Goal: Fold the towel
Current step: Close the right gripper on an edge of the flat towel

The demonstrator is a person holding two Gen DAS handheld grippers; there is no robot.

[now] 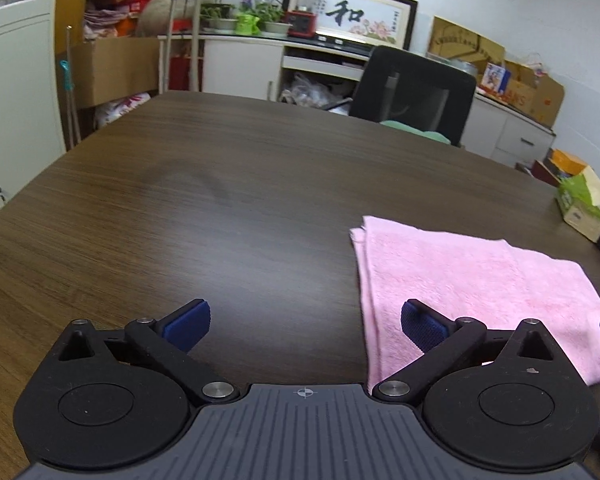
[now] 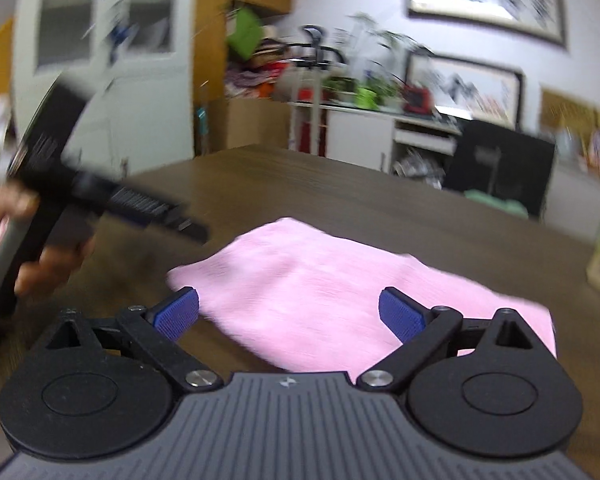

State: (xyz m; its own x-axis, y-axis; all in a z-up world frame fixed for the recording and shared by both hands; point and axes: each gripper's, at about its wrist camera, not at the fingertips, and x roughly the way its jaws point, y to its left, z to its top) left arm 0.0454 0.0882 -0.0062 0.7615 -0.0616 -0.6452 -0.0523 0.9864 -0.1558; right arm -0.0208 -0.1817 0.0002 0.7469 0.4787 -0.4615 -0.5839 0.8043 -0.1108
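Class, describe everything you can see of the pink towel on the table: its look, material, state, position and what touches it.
The pink terry-cloth towel lies flat on the dark wood-grain table, already folded: stacked layered edges show along its left side in the left wrist view. Its surface looks soft and fuzzy, with slight wrinkles. It sits right of the open left gripper and just beyond the open right gripper. Neither gripper's fingers hold it; only the table clearly touches it.
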